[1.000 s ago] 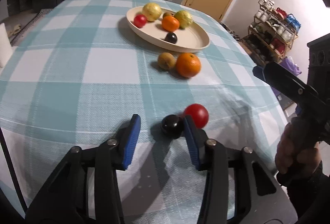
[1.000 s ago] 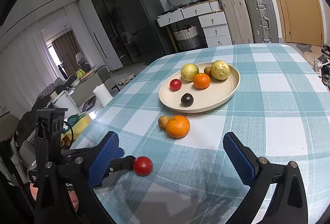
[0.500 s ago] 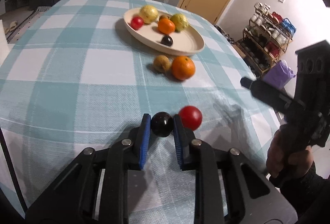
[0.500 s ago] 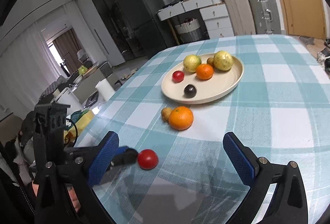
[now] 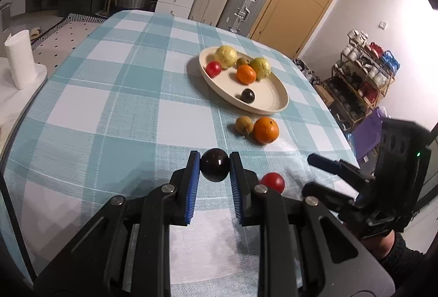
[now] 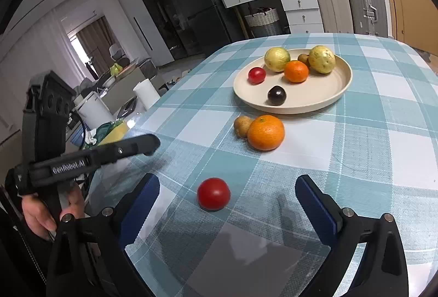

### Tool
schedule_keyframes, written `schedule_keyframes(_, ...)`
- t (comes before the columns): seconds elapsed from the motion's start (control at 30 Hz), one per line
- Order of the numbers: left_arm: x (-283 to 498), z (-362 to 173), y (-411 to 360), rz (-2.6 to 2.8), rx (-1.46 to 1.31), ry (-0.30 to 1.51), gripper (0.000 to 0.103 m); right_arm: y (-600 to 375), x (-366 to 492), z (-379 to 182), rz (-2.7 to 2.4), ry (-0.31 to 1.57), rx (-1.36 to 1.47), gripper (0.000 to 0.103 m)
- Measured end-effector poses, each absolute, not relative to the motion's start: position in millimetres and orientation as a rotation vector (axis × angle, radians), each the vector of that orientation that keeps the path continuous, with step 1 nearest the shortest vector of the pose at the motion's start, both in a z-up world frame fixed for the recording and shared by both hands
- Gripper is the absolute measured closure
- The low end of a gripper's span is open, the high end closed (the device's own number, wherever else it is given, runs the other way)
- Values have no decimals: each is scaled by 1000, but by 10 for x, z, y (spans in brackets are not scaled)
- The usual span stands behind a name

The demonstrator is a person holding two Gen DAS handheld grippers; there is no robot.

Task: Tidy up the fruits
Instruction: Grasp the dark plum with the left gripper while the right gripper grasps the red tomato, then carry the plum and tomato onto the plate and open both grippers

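Dark plum (image 5: 215,165) sat clamped between the blue pads of the left gripper (image 5: 213,169), caught across its widest part, near the tips of the fingers. Whether it was clear of the checked cloth (image 5: 109,116) could not be told from the left wrist view. Skin glossy, showing a highlight; judged smooth and slippery, small and light, firm enough for a squeeze but apt to bruise if pinched hard. A round fruit held this close to the tips could pop forward out of the jaws; a hold across the middle, as here, looked the safest.

Right gripper (image 6: 235,201) stood with jaws spread wide and empty. Red tomato (image 6: 213,193) lay on the cloth between them, nearer the left-hand finger, touching neither pad. Judged soft-skinned and easily split; take it across the equator with a light close.

Ahead of both sets of jaws: a large orange (image 6: 265,132) touching a small brownish fruit (image 6: 242,126), both on the cloth, and beyond them the cream plate (image 6: 323,102), which already held six fruits. Plate judged the destination for the plum.
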State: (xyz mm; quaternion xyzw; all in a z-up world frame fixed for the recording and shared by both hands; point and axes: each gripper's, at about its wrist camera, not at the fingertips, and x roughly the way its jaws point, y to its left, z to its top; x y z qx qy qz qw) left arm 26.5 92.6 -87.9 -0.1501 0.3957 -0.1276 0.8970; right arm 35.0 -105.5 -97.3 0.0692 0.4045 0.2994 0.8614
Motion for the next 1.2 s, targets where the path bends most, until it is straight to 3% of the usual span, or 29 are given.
schedule_keyframes(0.13,241,-844,963,-262,-313,813,84,-956,379,-1051,634,893,127,17)
schedule_keyframes(0.4,236,-813,957,-233,-302,828,84,-824,463,-1185,617,959,103,31)
schedule_keyframes(0.5,244,-808,923,-225,-291,831,84,-785,490,-1198,634,974,99,47)
schedule_keyframes(0.6,242,-792,866,-226,-271,831,84,-729,507,-1203,633,974,76,56)
schedule_keyframes(0.63,238,-780,844,-223,-256,829,84,-719,512,-1214,637,978,73,69)
schedule_keyframes(1.2,487,-645,634,-228,-171,830,84,-767,527,-1000,585,899,16,71)
